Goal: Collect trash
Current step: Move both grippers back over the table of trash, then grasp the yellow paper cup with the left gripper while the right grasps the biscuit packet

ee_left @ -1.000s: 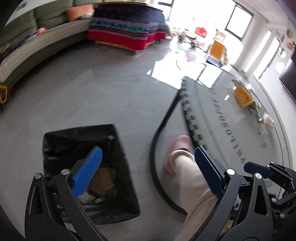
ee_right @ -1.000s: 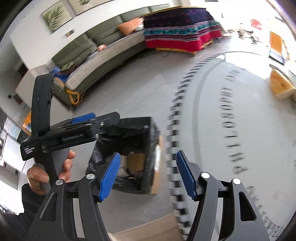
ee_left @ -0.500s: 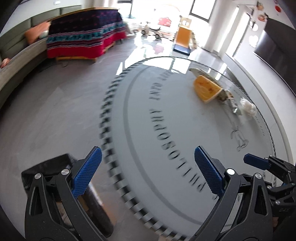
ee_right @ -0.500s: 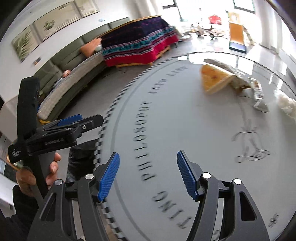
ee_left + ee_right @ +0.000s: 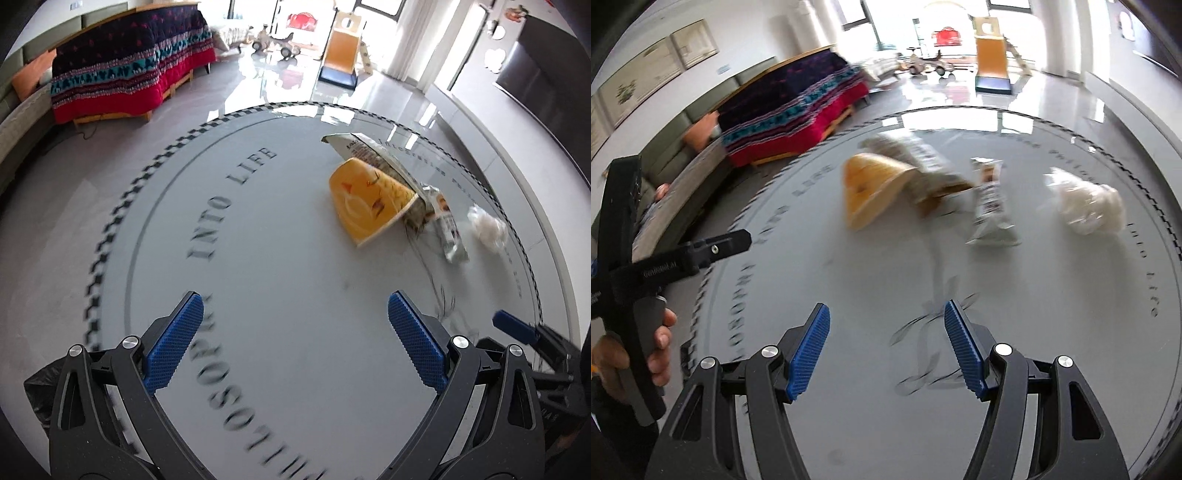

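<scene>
A second ago both grippers hung over the black-lined bin beside the table; now they have swung up and face the round table (image 5: 280, 206), so one drop-off looks finished and the next pick is starting. Only a corner of the bin liner (image 5: 37, 391) shows at the near left edge of the left view.

The left gripper (image 5: 295, 339) hovers above the near part of the tabletop with its blue pads wide apart and nothing between them. The right gripper (image 5: 886, 345) does the same, its pads apart but less widely, empty too.

The trash lies at the far right of the table, well apart from both tools. From left to right: a flattened yellow paper cup (image 5: 871, 188), a crumpled snack bag (image 5: 916, 162) touching and partly lying over it, a small silvery wrapper (image 5: 990, 206) just beside, then a wad of white plastic or tissue (image 5: 1086, 206) nearest the right rim. I would guess the cup comes next, though the blur leaves that open.
</scene>
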